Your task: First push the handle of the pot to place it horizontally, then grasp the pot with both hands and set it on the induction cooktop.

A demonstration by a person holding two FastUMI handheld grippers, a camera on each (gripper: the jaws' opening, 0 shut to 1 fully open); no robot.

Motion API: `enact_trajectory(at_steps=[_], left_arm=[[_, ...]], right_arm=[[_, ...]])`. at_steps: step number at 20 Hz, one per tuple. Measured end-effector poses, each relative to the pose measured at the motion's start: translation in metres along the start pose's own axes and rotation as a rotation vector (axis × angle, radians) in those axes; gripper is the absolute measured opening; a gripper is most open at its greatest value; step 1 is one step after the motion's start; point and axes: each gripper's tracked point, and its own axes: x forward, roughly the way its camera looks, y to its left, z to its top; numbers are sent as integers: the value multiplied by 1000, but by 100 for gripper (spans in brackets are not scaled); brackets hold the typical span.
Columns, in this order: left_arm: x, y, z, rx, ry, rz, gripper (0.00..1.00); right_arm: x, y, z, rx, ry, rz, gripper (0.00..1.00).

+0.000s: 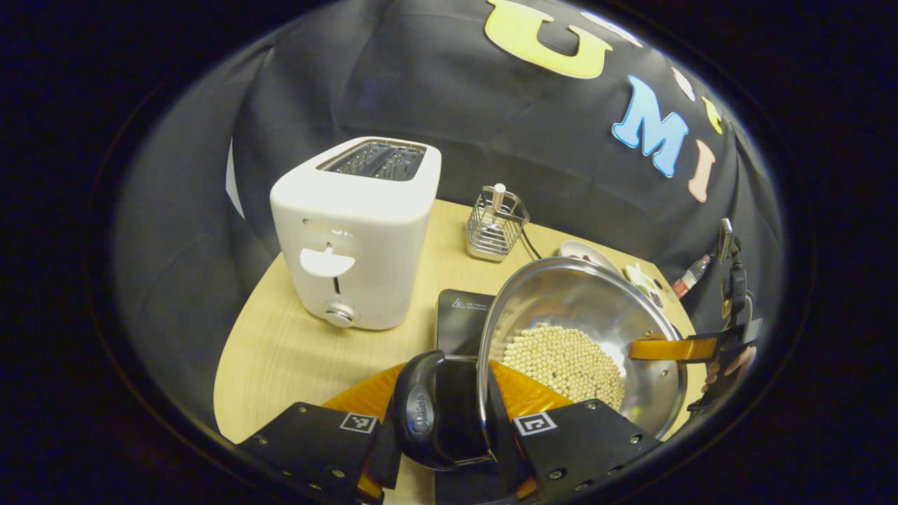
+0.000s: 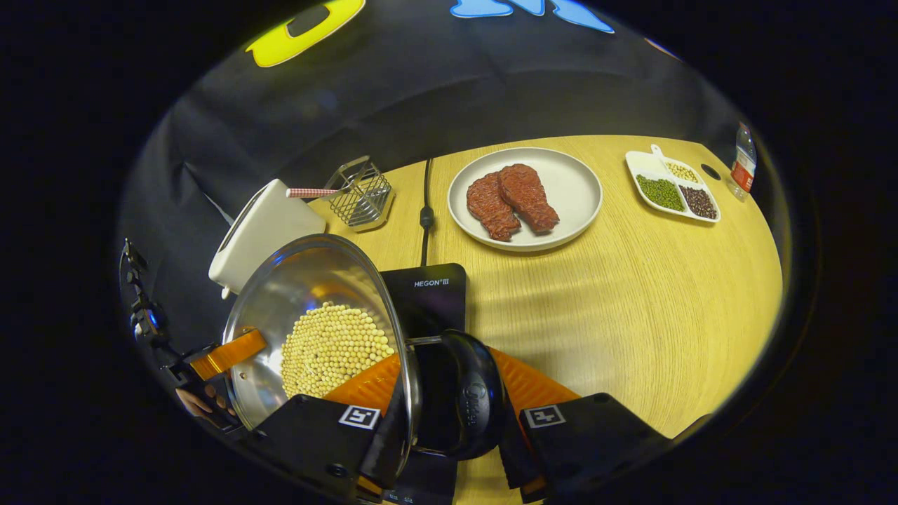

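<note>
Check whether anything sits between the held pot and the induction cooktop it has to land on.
Nothing visible does. The pot, gripped at its two side handles, hangs tilted over the induction cooktop. The cooktop's visible surface is bare; the toaster and plate stand off to the sides.

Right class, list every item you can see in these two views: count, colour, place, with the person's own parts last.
Steel pot: one, silver, held above the cooktop.
Pale round beans: many, cream, inside the pot.
Induction cooktop: one, black, under the pot.
Toaster: one, white, table's left.
Wire basket: one, silver, beside the toaster.
Round plate: one, white, holding two brown steaks.
Divided tray: one, white, far right.
Bottle: one, table's edge.
Left gripper: on one handle.
Right gripper: on the other.
</note>
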Motion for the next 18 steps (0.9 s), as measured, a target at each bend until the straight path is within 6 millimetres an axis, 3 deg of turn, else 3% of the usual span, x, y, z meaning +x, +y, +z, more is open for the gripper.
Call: enact_trajectory(at_steps=[1, 2, 4, 9, 11, 13, 14, 15, 16, 18], left_arm=[[0, -2, -2, -2, 4, -2, 59], [-1, -2, -6, -2, 20, -11, 53], [1, -2, -6, 2, 22, -6, 62], [0, -2, -6, 0, 30, -7, 59], [-1, -1, -6, -6, 31, 0, 63], [-1, 4, -9, -17, 45, 39, 61], [0, 10, -15, -23, 61, 68, 61], [-3, 9, -15, -40, 58, 73, 67], [-6, 9, -13, -53, 49, 80, 80], [-14, 11, -9, -56, 28, 100, 79]], right_arm=[[-1, 0, -1, -2, 1, -2, 60], [-2, -1, -3, -9, 1, -8, 60], [-1, -1, -4, -27, -8, -18, 57], [-1, 1, -6, -34, -9, -19, 65], [-2, -6, -7, -49, -7, -48, 61], [-4, -10, -12, -64, 10, -62, 78], [-9, -12, -11, -72, 10, -62, 96], [-12, -13, -9, -79, 2, -65, 95], [-17, -13, -7, -83, -13, -59, 93], [-28, -13, 0, -90, -50, -53, 98]])
